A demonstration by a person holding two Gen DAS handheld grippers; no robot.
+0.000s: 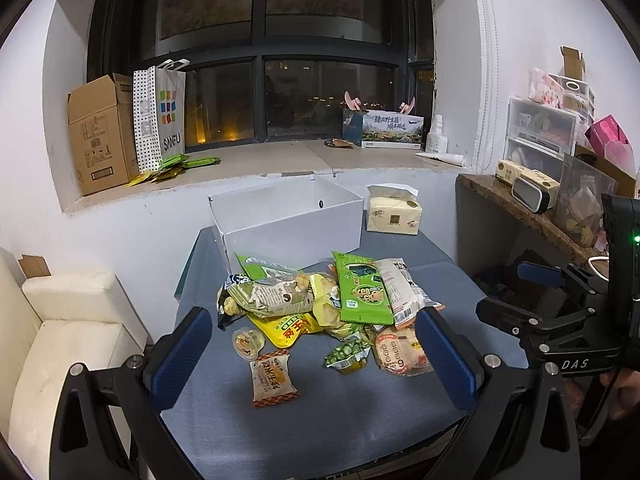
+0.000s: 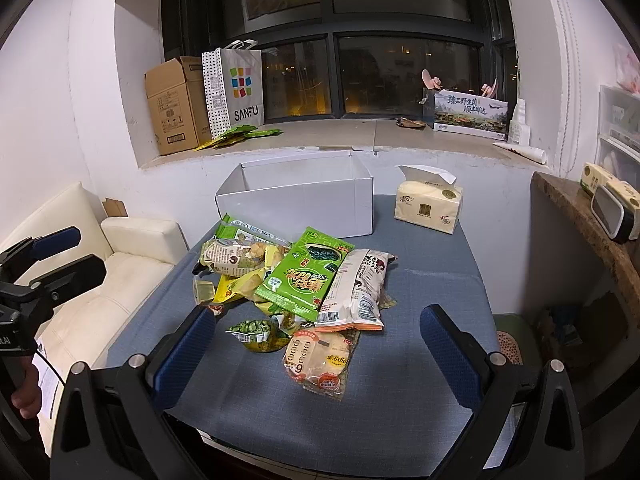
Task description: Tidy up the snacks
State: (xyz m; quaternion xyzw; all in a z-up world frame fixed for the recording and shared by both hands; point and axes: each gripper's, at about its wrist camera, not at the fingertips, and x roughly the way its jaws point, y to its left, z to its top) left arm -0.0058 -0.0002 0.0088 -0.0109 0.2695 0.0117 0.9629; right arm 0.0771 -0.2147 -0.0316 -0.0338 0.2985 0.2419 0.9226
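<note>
Snacks (image 1: 320, 308) heaped mid-surface (image 1: 340, 412), white box (image 1: 288, 216) behind (apparently empty). Left gripper (image 1: 316, 356) and right gripper (image 2: 320, 350) fingers wide, holding nothing. Advise: take loose outlying packet first, pinch body not seam.

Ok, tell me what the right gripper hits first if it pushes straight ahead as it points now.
Probably the round-cookie packet: it lies nearest, between the open fingers of the right gripper, with the pea snack pack just left. Height above the table is unclear, so it might pass over.
</note>
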